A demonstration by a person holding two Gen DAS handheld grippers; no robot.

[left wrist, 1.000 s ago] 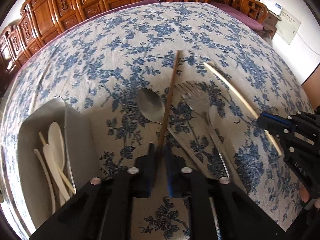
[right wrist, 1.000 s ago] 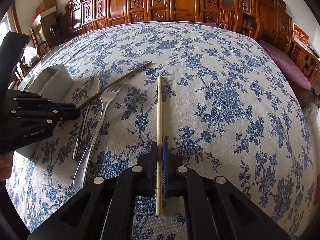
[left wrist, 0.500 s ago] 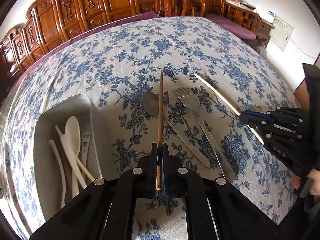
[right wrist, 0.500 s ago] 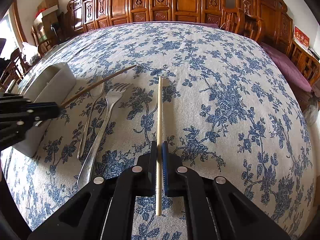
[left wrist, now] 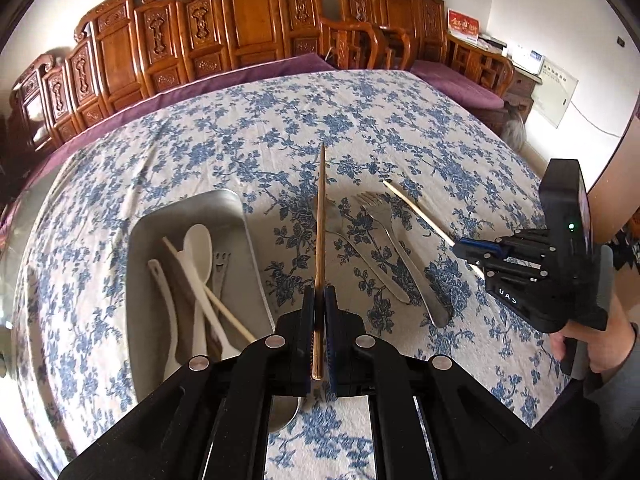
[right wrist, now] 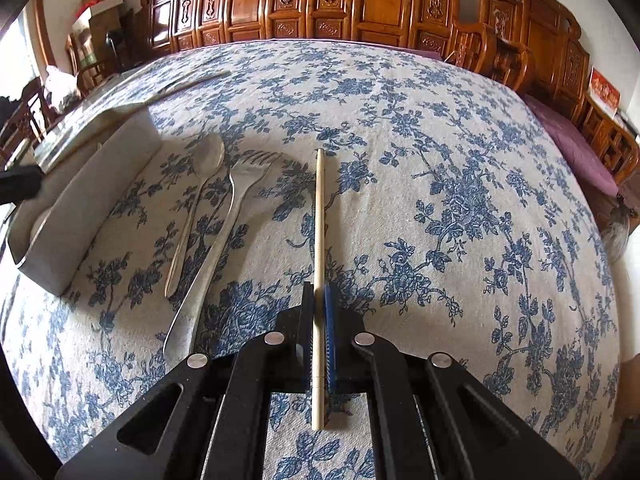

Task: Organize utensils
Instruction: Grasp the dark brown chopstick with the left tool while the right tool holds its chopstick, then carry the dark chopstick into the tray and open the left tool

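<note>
My left gripper (left wrist: pixel 319 296) is shut on a brown wooden chopstick (left wrist: pixel 319 216) and holds it above the table, right of the metal tray (left wrist: pixel 256 264). My right gripper (right wrist: pixel 319 296) is shut on a pale chopstick (right wrist: pixel 319 220) that points away over the cloth; it also shows in the left wrist view (left wrist: pixel 416 212). A metal spoon (right wrist: pixel 200 184) and a metal fork (right wrist: pixel 236 200) lie side by side on the cloth between the tray (right wrist: pixel 96 184) and the pale chopstick. The tray holds white plastic utensils (left wrist: pixel 198 256), a pale chopstick and a small fork.
A blue floral cloth (right wrist: pixel 440 200) covers the round table. Carved wooden chairs (left wrist: pixel 248 28) ring the far side. The right gripper's body (left wrist: pixel 532 264) and the hand holding it stand at the table's right edge.
My left gripper closed on the brown chopstick and lifted it off the table, swinging it straight and toward the tray. My right gripper raised the pale chopstick slightly.
</note>
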